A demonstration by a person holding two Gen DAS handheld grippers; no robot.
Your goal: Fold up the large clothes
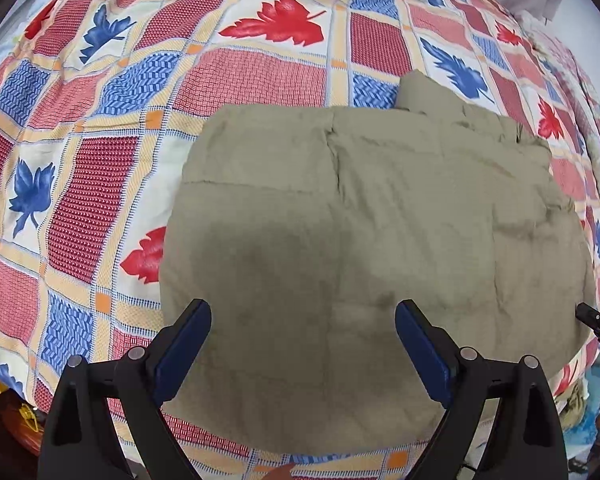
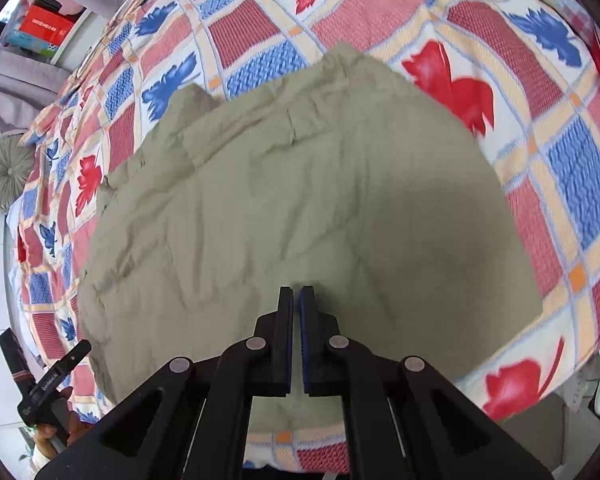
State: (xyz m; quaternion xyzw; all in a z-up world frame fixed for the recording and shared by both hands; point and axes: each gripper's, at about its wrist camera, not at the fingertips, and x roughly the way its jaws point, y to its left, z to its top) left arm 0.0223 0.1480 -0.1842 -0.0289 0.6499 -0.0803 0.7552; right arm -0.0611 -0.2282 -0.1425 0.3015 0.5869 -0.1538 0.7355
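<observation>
Olive garment (image 1: 360, 248) folded into a rough rectangle, lying flat on the bed's leaf-patterned quilt (image 1: 100, 184), left tool (image 1: 303, 320) spread wide above its near edge, right tool (image 2: 296, 294) pressed together over it, gripping nothing visible

An olive-khaki garment (image 1: 360, 240) is lying plain and unpatterned on a bedspread (image 1: 100, 140) that is showing a checked patchwork of woven red and blue squares, cream-and-orange bands, and white squares printed with red and blue leaves. The gripper fingers (image 1: 180, 344) are showing black with dark blue pads.
</observation>
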